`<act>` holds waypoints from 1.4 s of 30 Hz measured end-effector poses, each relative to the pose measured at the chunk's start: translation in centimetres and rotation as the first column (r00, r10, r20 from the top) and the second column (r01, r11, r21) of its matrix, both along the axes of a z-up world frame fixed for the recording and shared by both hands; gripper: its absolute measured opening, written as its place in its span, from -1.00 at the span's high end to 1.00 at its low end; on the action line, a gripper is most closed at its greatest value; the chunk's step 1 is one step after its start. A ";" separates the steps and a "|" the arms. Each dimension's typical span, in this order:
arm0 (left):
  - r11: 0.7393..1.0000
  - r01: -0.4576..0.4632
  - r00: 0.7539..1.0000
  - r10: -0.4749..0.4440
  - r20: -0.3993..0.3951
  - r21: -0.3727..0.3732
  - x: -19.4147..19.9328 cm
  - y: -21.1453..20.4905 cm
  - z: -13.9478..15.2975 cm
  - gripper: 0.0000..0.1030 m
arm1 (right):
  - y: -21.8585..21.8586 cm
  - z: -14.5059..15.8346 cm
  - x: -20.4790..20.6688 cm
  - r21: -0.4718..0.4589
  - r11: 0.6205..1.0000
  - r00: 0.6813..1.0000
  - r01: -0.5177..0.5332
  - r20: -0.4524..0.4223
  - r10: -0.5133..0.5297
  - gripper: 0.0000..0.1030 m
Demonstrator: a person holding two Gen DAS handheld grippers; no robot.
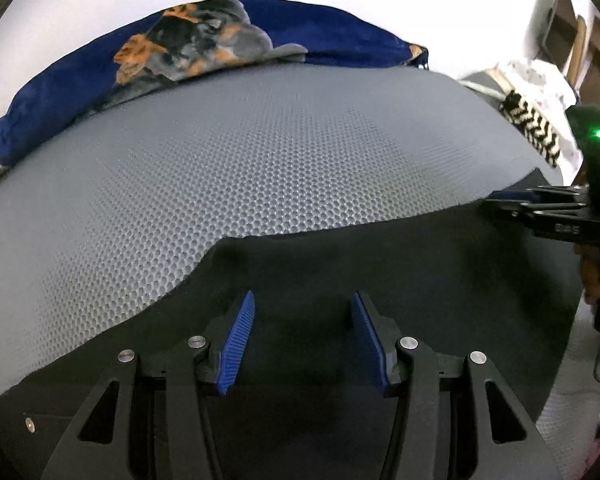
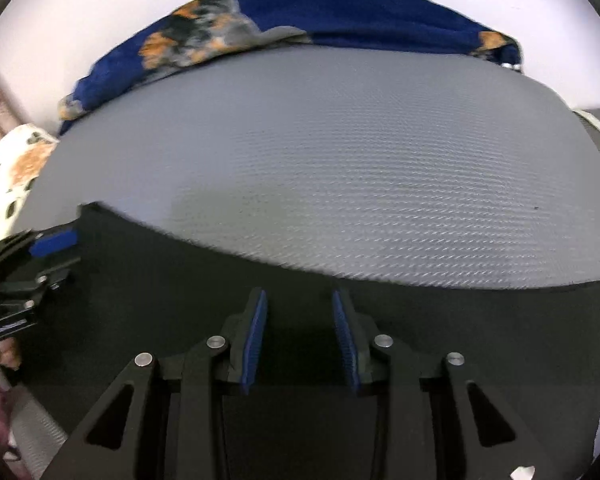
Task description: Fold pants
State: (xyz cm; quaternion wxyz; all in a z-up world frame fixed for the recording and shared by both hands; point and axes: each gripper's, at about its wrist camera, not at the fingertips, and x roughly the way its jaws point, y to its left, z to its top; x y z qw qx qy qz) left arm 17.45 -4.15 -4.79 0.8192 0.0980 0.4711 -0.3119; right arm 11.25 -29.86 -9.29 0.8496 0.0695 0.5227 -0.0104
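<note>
Closest to me, my left gripper (image 1: 303, 312) has its blue pads spread with nothing between them, just hovering over the dark pants (image 1: 340, 264). My right gripper (image 2: 300, 312) is the same deal: fingers apart, narrower gap, nothing pinched, black fabric underneath. The pants lie flat along the near edge of the grey honeycomb mattress (image 1: 260, 152), spreading toward its near right corner. In the left wrist view the right gripper sits at the pants' far right edge. Further back, a blue blanket (image 1: 332, 32) with orange and grey print is bunched along the mattress's far edge.
</note>
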 end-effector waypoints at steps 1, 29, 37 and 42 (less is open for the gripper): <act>1.000 0.002 1.000 -0.002 0.006 0.009 -0.1 0.0 -0.1 -0.01 | -0.4 -0.1 0.0 0.006 1.000 1.000 0.005 0.003 -0.005 0.40; 1.000 -0.023 0.999 0.024 -0.043 0.017 -9.8 7.7 -0.7 -0.03 | -5.0 0.5 -9.8 0.133 0.983 0.992 0.126 -0.010 -0.126 0.17; 0.988 -0.145 0.989 0.144 -0.045 -0.044 -9.2 12.3 1.6 -0.03 | -8.6 1.4 -12.0 0.193 0.964 0.982 0.183 -0.001 -0.187 0.16; 0.936 -0.350 0.937 0.348 0.042 0.041 -6.6 15.7 1.3 -0.03 | -10.9 2.0 -12.5 0.212 0.948 0.968 0.238 0.024 -0.249 0.13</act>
